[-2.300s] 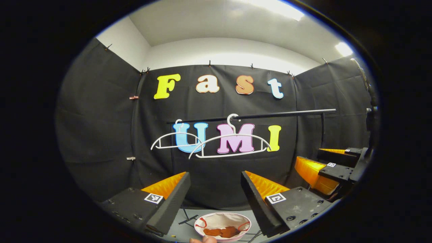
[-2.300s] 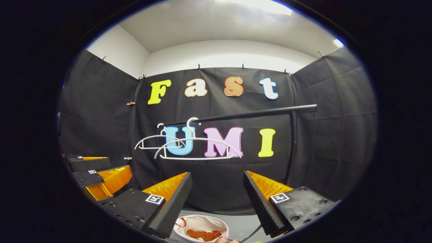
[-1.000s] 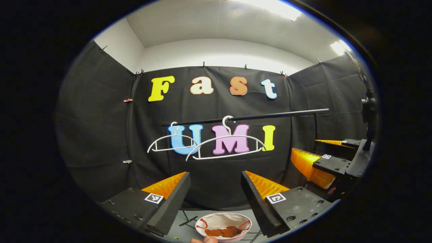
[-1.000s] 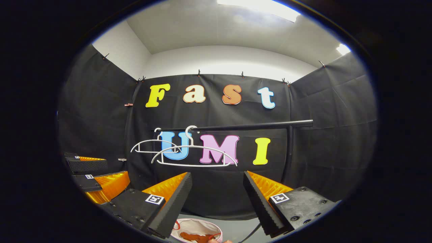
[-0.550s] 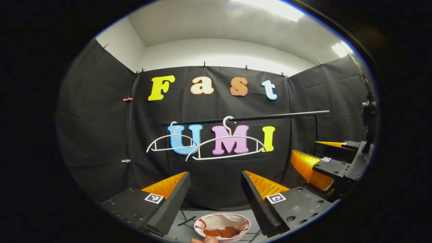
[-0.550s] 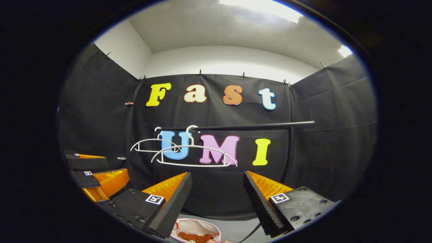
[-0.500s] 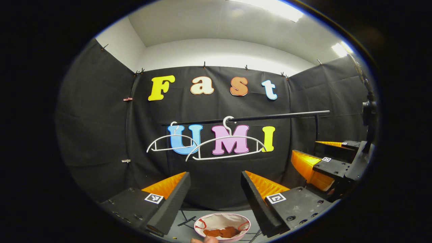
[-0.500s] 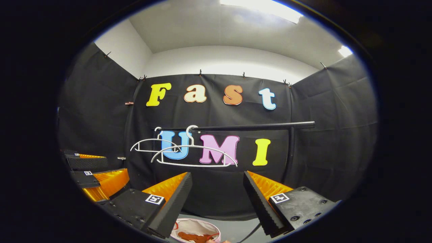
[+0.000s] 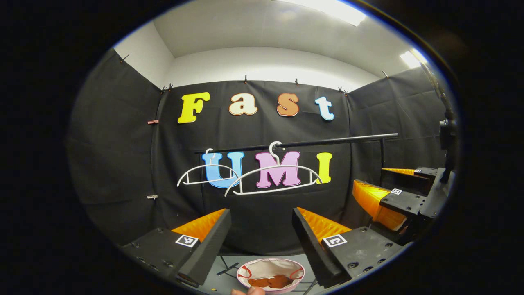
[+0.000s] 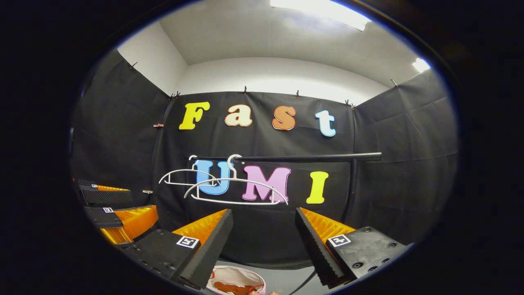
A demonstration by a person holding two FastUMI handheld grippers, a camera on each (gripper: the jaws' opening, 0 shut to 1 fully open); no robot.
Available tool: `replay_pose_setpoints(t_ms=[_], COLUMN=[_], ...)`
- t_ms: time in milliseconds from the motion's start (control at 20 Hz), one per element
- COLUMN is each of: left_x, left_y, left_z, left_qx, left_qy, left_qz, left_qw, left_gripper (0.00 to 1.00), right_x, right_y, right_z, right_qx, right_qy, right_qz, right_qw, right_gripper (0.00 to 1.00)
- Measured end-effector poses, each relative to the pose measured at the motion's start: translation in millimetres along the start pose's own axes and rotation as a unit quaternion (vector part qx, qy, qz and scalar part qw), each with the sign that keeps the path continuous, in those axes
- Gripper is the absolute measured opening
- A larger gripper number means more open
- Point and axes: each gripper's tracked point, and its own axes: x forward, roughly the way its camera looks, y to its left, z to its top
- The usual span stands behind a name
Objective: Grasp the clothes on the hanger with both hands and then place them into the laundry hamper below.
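Right gripper view tipped slightly upward since earlier, rail (image 10: pixel 311 157) sitting lower in frame, left gripper (image 9: pixel 261 215) and right gripper (image 10: pixel 264 215) both spread wide, empty, two bare hangers (image 9: pixel 272 180) mid-frame, brown clothes (image 9: pixel 271 282) inside laundry hamper (image 9: pixel 286 266) at bottom centre.

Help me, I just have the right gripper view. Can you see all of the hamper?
Observer: Yes, the left gripper view has the whole round rim of the hamper, with brown clothes lying inside.
Operator: What's beside it on the floor?
Observer: Thin black rack feet, on its left.
Operator: And far right?
Observer: A dark stand rises by the right gripper, whose fingers are apart.
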Motion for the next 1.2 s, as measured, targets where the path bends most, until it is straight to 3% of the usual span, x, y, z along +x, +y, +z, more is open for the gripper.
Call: replay_pose_setpoints(t_ms=[1200], left_x=[-7], left_y=[11], left_z=[14], left_qx=[-0.007], left_qy=[-0.016], left_qz=[-0.005], left_qw=[1.0], left_gripper=[0.95], right_x=[-7], right_y=[6], right_z=[9], right_qx=[0.0], right_qy=[-0.004], right_qz=[-0.004], right_qw=[1.0], right_gripper=[0.98])
